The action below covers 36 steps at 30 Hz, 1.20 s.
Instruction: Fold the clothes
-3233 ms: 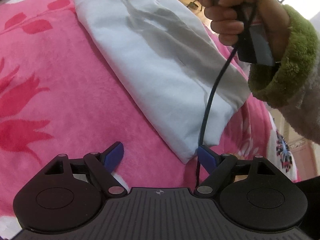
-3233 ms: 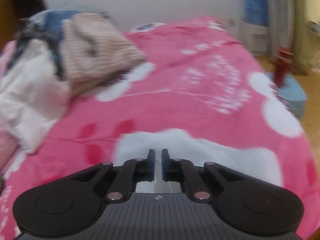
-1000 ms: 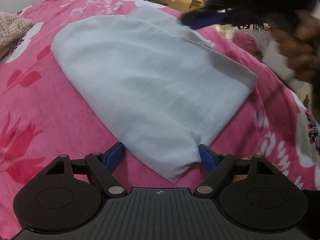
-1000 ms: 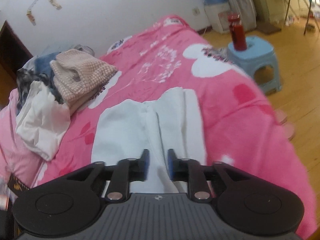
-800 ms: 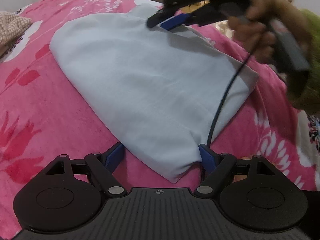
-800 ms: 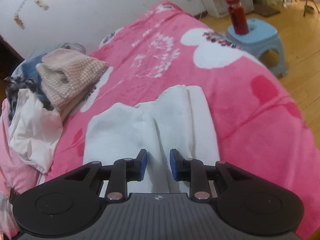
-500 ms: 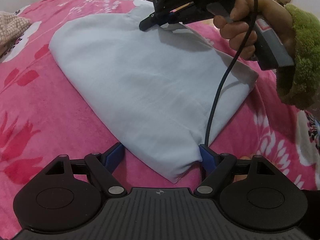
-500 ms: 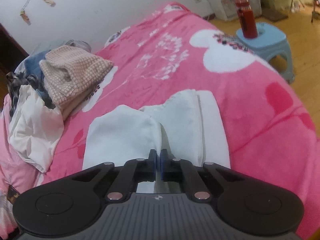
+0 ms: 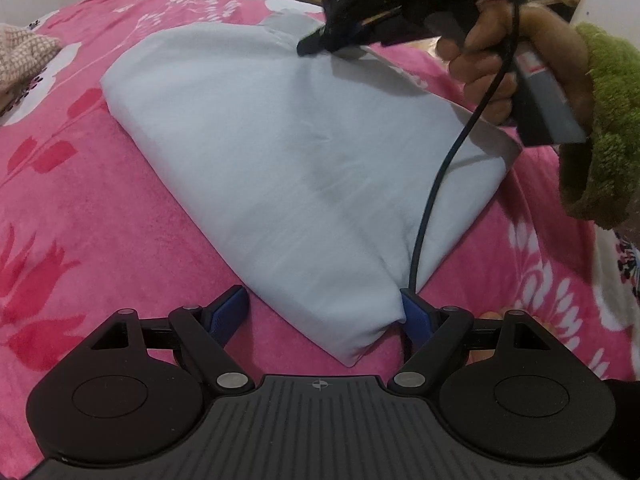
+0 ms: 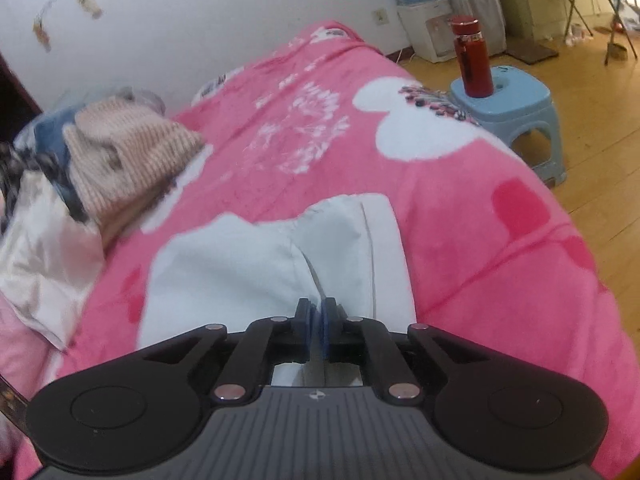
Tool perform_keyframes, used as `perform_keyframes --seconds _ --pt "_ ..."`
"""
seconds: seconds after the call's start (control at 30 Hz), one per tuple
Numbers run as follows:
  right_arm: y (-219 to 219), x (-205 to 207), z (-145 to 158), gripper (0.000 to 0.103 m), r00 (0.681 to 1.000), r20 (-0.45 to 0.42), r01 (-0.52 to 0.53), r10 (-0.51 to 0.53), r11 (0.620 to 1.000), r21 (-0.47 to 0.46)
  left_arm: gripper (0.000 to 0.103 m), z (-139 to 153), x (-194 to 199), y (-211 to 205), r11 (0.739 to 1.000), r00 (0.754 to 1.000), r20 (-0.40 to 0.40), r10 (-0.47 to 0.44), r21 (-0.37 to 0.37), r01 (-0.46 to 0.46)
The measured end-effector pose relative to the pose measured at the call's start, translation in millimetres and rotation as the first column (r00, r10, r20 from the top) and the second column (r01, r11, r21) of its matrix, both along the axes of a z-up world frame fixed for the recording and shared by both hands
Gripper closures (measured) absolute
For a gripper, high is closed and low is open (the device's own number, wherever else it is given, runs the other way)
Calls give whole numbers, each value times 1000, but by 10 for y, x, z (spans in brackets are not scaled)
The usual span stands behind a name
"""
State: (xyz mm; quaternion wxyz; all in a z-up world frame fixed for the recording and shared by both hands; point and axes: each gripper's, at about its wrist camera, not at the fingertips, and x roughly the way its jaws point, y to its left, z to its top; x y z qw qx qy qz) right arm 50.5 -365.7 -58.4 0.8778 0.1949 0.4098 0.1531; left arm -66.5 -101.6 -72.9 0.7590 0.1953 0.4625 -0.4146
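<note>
Cloth [image 9: 288,168], pale and white, lies on the pink bed [image 9: 100,220] in layers, part-folded; right gripper [image 10: 318,322] pinches a raised fold near its far edge, left gripper [image 9: 324,314] spreads wide around the near corner; unfolded pile [image 10: 120,156] waits

Soft daylight — fisheye-bent, slightly blurred.

Pale-blue garment [image 9: 280,168], pink floral blanket [image 9: 100,220]
</note>
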Motion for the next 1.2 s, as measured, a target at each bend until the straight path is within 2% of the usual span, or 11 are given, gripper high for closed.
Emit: perform_keyframes --seconds 0.07,0.13,0.3,0.43,0.53,0.67,0.77,0.9,1.0,1.2 --pt "-92 -64 112 84 998 60 35 -36 999 16 22 -3 7 4 1000 1000 -2 1 -2 -1" --pt "-165 -69 169 84 994 87 68 -67 998 -5 21 -5 10 0 1000 1000 -2 1 0 -1" --pt "-203 -9 96 83 995 73 65 -62 997 -48 21 -10 15 5 1000 1000 3 -2 1 2" --pt "-141 40 -59 88 997 40 66 -61 989 -136 21 -9 -4 2 1000 1000 3 -2 4 2" --pt "-210 45 -74 90 995 22 101 -99 989 -109 21 -8 14 13 1000 1000 -1 1 0 -1" --pt "-280 -106 146 89 994 39 100 -98 993 -57 21 1 36 -1 1000 1000 -11 8 -13 -9" --pt "-305 -267 334 88 997 44 63 -63 998 0 21 24 42 19 1000 1000 -18 14 -18 -15" --pt "-206 -508 494 88 999 28 -19 19 1000 23 21 67 40 54 999 999 -27 22 -24 -23" --pt "-113 -682 522 88 999 -3 -52 52 998 27 21 99 38 81 999 999 -33 28 -28 -29" --pt "-94 -880 466 88 999 -32 -31 33 998 50 21 192 91 265 996 995 -80 65 -51 -69"
